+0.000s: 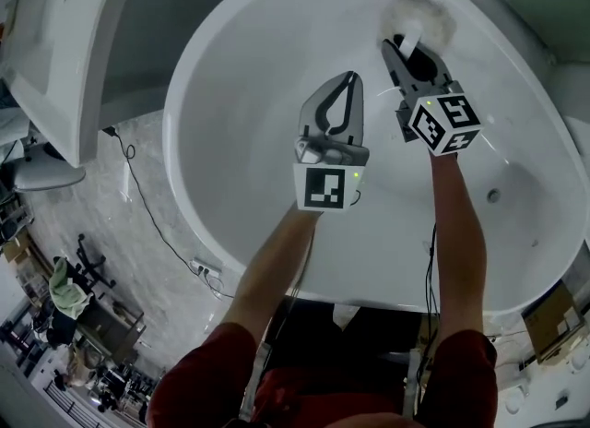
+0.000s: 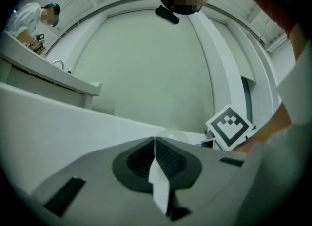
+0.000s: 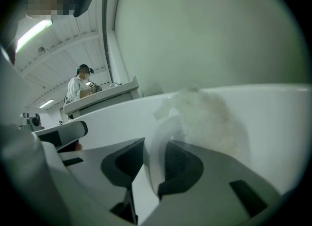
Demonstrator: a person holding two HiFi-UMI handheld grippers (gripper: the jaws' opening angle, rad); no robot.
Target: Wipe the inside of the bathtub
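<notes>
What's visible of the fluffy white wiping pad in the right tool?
The fluffy white wiping pad is a soft, fibrous-looking puff on a flat white handle. The right tool is shut on that handle, one jaw on each side, with the puff sticking out past the jaw tips. The pad appears to rest against the far inner wall of the white oval bathtub, just below the rim. Nothing else touches it.

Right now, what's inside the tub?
Both grippers: the left gripper shut and empty, the right gripper shut on a fluffy white pad against the tub wall. A drain shows at right. The wall under the pad is covered.
</notes>
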